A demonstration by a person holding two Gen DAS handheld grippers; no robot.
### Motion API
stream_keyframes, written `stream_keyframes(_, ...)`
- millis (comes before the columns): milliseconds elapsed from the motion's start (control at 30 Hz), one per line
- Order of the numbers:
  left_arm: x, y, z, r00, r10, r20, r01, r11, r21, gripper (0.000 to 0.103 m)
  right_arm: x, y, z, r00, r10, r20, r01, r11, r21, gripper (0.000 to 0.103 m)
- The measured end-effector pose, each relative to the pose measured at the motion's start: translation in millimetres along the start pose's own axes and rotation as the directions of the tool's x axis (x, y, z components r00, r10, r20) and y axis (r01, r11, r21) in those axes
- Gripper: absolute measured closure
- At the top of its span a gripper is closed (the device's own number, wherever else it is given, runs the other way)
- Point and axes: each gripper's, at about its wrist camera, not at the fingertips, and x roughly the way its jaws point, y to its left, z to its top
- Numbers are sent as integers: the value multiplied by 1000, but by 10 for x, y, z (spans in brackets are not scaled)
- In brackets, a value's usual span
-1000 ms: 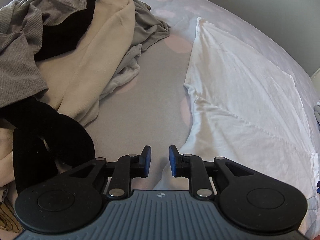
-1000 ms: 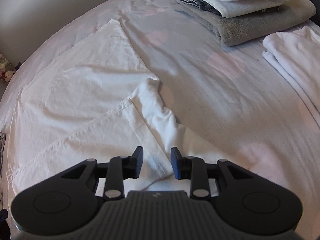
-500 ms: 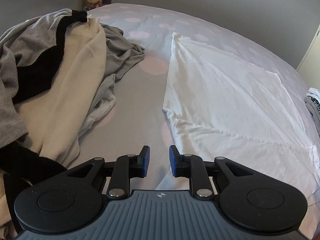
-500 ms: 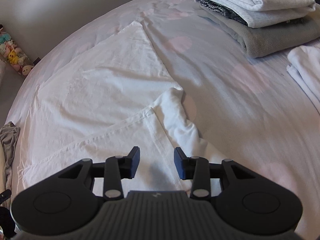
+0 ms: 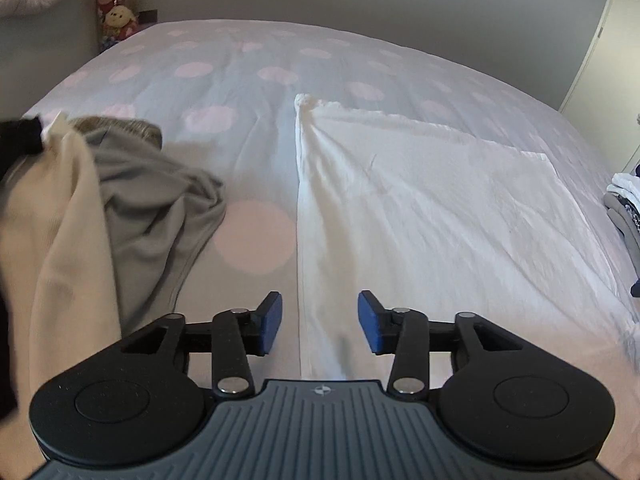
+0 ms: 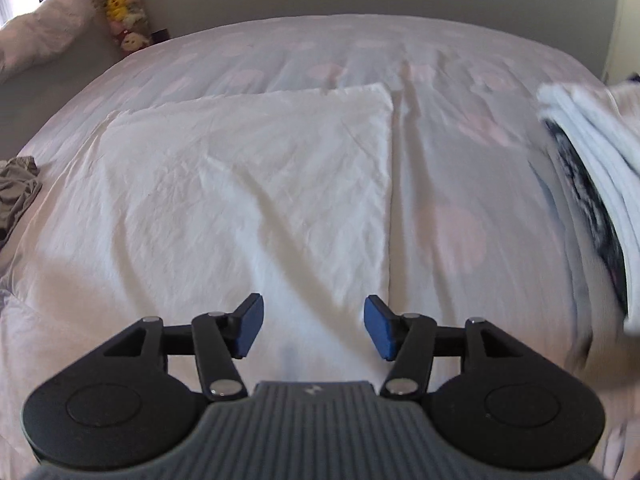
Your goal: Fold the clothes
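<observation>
A white cloth (image 5: 432,216) lies flat, folded over, on the dotted bedspread (image 5: 224,80). My left gripper (image 5: 320,324) hovers above the cloth's left edge. Its jaws are opening and nothing is between its blue pads (image 5: 270,322). In the right wrist view the same white cloth (image 6: 248,192) spreads ahead, its right edge running straight away from me. My right gripper (image 6: 314,330) hangs over the near right part of the cloth. Its jaws are opening too, with only cloth beneath them and nothing gripped.
A heap of unfolded clothes lies at the left: a grey garment (image 5: 160,208), a cream one (image 5: 68,240) and something black. A stack of folded clothes (image 6: 592,160) sits at the right. Plush toys (image 5: 116,4) stand by the wall behind the bed.
Both grippers have swung round to face straight across the bed, and both sets of jaws have spread wider. The cloth's loose flap now lies flat.
</observation>
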Motion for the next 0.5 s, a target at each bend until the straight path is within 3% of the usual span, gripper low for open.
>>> stream_keyframes(100,257,-70,366,1000,2,0,-2,995,99,55,283,-120,292,1000,-3,-9,2,993,-118,27)
stream_keyframes(233,660,-150,780,1000,14,-14,-11,975,220,55,698,-330,682,999,-1,-51,-9,981,-194,26)
stream_keyframes(367,1051,-119,1096,1000,13,-25,-5,960,281,55,1041,-535,1050,998,-13,-60,-3,969,-247,26)
stream_keyframes(500,1377,-63,1308,997,68,-38,-50,936,347,55,1311,-679,1398,997,-30,-75,8,960,-280,26)
